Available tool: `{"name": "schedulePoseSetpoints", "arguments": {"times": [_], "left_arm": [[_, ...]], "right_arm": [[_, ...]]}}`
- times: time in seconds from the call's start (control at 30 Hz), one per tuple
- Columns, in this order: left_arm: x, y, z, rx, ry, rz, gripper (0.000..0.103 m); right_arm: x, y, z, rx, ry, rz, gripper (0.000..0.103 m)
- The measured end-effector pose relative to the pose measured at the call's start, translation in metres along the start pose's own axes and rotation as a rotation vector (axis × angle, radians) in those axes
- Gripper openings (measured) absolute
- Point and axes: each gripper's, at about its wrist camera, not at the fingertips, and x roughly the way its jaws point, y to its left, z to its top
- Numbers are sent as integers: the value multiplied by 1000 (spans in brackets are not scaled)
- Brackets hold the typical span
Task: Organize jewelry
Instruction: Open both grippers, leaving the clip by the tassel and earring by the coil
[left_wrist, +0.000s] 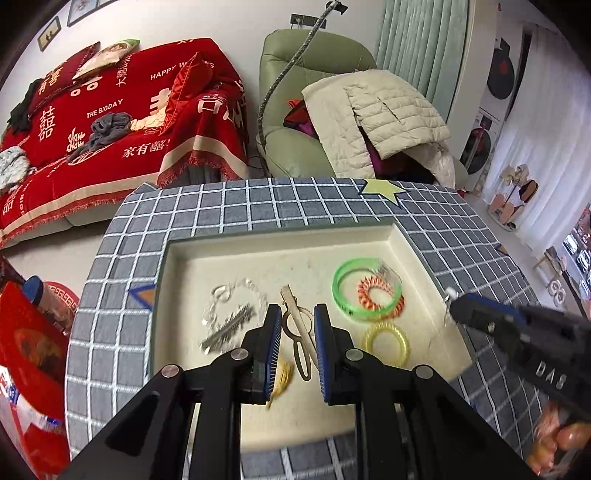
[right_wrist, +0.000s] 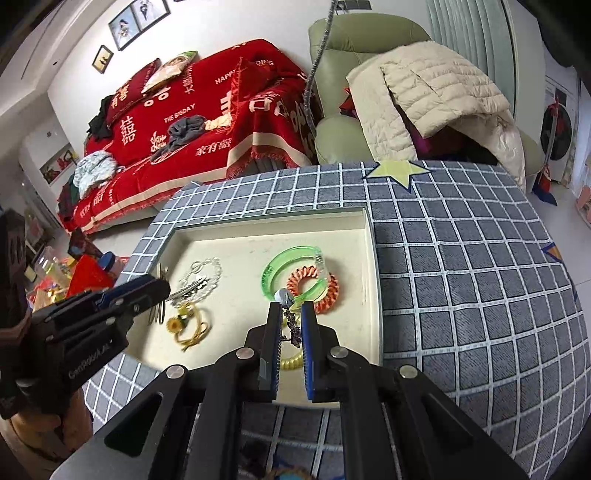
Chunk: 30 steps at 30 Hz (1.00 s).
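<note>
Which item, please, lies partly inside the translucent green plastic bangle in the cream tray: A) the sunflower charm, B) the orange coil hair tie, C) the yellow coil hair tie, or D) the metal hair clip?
B: the orange coil hair tie overlaps the translucent green plastic bangle.

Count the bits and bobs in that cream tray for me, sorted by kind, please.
Spiral hair ties: 2, the orange spiral tie and the yellow spiral tie
Metal hair clips: 2, the long clip and the grey clip
Green bangle: 1
Silver chain bracelet: 1
Sunflower cord: 1
Pendant chain: 1
Total: 8
</note>
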Motion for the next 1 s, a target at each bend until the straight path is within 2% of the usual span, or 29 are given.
{"name": "schedulePoseSetpoints", "arguments": {"times": [0.17, 0.5, 0.77, 1.0], "left_arm": [[25, -6, 4, 23, 32, 20, 39], [64, -21, -10, 98, 115, 50, 39], [77, -25, -18, 131, 146, 81, 39], [78, -27, -19, 140, 139, 95, 39]], "right_arm": [[20, -10, 1, 30, 25, 3, 11], [50, -23, -2, 60, 66, -7, 11], [67, -26, -10, 74, 99, -7, 11], [72, -27, -12, 65, 112, -28, 12]]}}
